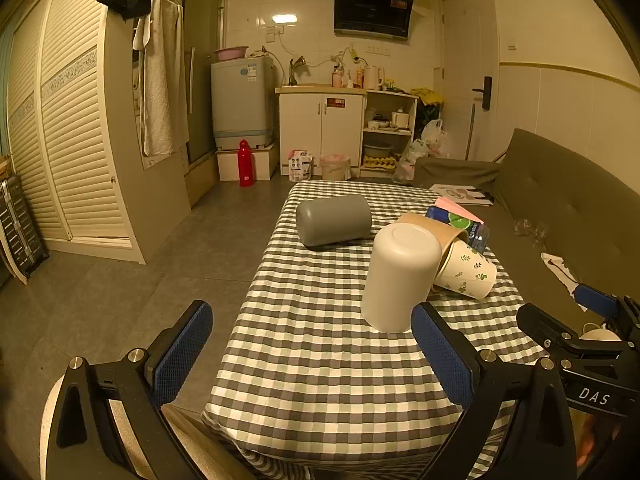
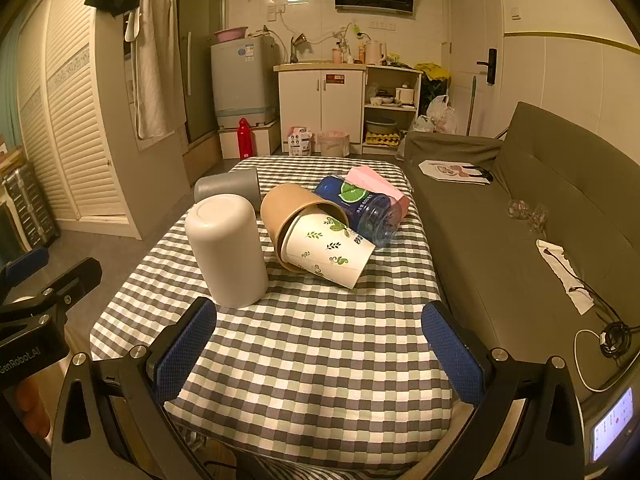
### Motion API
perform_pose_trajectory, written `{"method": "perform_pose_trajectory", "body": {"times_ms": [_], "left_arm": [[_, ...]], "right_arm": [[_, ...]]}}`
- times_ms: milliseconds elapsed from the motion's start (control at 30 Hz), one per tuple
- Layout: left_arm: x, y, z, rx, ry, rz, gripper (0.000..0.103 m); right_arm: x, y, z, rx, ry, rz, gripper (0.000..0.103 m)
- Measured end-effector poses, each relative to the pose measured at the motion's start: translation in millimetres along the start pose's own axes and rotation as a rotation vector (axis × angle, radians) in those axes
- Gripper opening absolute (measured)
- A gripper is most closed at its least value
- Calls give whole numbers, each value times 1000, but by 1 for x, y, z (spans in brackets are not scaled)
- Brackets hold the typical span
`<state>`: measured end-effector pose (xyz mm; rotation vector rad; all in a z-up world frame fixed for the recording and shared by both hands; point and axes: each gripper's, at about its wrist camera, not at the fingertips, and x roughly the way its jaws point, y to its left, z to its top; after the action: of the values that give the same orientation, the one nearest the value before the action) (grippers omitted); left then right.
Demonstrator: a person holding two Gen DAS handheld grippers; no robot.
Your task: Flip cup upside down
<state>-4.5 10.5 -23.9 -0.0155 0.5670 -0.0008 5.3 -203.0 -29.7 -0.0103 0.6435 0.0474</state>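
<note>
White cup (image 1: 398, 276) stands upside down on the checked tablecloth (image 1: 320, 360), closed base up, mouth flat on the cloth, long axis vertical w/ a slight lean as the fisheye renders it. It sits near the table's middle, toward the front; in the right wrist view the same cup (image 2: 226, 250) is left of center.

Left gripper (image 1: 312, 354) hangs over the near table edge, jaws spread wide, nothing between them; its right blue pad (image 1: 442, 354) overlaps the cup's lower edge in the left wrist view, contact can't be judged. Right gripper (image 2: 320, 354) is likewise wide open and empty, held low over the front of the cloth, cup just beyond its left pad (image 2: 186, 350).

Beside the cup to the right: a brown paper bowl (image 2: 288, 208) on its side w/ a leaf-print paper cup (image 2: 328, 250) nested in it, that cup's long axis roughly horizontal, base pointing right and toward the camera. Behind them a blue bottle (image 2: 360, 204) lies on its side against a pink packet (image 2: 376, 184). A gray cup (image 1: 334, 220) lies on its side farther back-left, axis horizontal, closed base to the left in the left wrist view. Olive sofa (image 2: 520, 208) runs along the table's right side.
</note>
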Motion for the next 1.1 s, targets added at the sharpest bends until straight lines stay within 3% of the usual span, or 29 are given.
{"method": "perform_pose_trajectory", "body": {"times_ms": [1100], "left_arm": [[0, 0, 0, -2, 0, 1, 102]], "right_arm": [[5, -1, -3, -6, 22, -7, 103]]}}
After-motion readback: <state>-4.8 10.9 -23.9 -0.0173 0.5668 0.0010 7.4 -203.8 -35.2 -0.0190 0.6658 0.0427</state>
